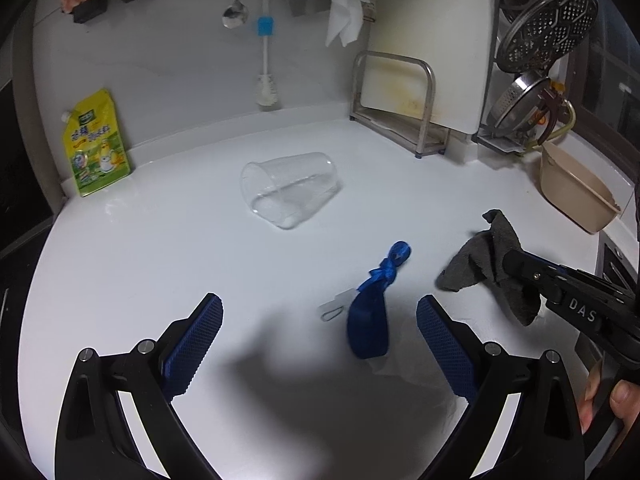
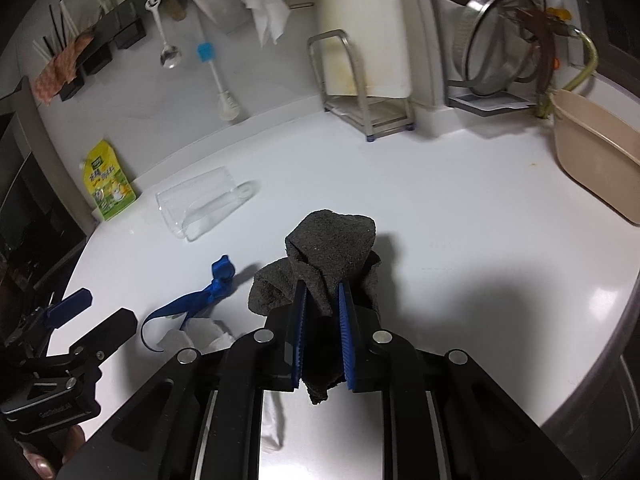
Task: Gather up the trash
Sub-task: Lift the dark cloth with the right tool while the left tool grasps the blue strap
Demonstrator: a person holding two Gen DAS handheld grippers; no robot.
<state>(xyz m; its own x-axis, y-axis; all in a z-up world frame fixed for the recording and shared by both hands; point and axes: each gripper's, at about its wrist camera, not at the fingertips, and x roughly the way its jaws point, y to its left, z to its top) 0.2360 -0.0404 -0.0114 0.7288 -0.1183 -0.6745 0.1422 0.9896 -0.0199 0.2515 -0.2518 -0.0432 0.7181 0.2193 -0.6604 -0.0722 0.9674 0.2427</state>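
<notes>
- The right claw [image 2: 323, 320] is pinching a dark grey rag [image 2: 332, 248], which bunches up above its blue pads and hangs out below them, lifted off the white counter [image 2: 460, 208].
- The left claw [image 1: 319, 322] is spread wide and holds nothing; it hovers low, with a blue strap [image 1: 370, 320] lying on the counter between its fingers, nearer the right one.
- A crumpled white paper [image 2: 200, 334] lies partly under that strap, and a small clip [image 1: 331, 312] sits just beside it.
- Farther off, a clear plastic cup [image 1: 290, 188] lies tipped on its side, near a yellow pouch [image 1: 98, 144] against the wall.
- Risk: closing on the flat, slippery strap may catch only one fold, so it could slide free or drag the paper along.
- Risk: the loose rag could slip from the pads if the grip eases.
</notes>
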